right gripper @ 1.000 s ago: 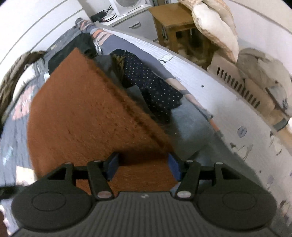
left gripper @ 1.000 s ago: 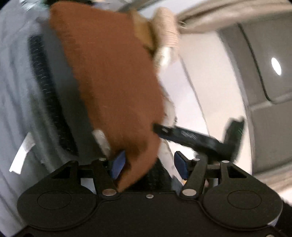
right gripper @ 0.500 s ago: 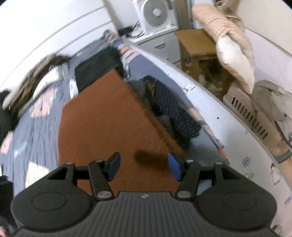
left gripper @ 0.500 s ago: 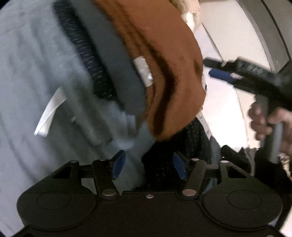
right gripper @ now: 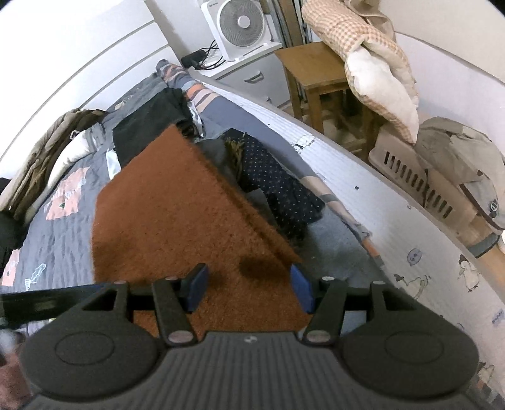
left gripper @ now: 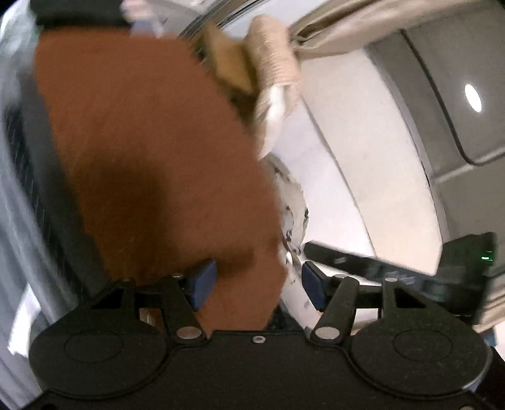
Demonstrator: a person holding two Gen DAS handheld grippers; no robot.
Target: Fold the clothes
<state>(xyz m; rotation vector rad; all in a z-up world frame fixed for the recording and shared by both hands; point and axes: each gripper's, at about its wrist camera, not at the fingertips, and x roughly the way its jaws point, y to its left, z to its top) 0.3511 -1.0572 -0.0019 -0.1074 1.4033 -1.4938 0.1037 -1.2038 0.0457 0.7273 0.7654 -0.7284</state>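
A rust-brown fuzzy garment [right gripper: 176, 214] lies folded flat on the grey quilted bed [right gripper: 56, 252]. My right gripper [right gripper: 249, 290] hovers open over its near edge, with nothing pinched between the blue pads. In the blurred left wrist view the same brown garment [left gripper: 151, 164] fills the left and middle. My left gripper [left gripper: 258, 285] is open, and the cloth's lower corner lies under the gap near the left pad. The right gripper's black body [left gripper: 394, 268] shows low at the right there. The left gripper's arm [right gripper: 47, 299] shows at the left edge of the right wrist view.
A navy dotted garment [right gripper: 277, 189], a black garment [right gripper: 148, 126] and grey clothes lie behind the brown one. An olive jacket [right gripper: 41, 157] sits at the bed's far left. Beside the bed stand a wooden stool [right gripper: 315, 72], a fan [right gripper: 240, 25], a checked cushion [right gripper: 363, 53] and a slatted basket [right gripper: 416, 176].
The left view swung from the grey clothes back over the brown garment. The right gripper lifted away from the garment, then came a little closer. Both grippers stayed open.
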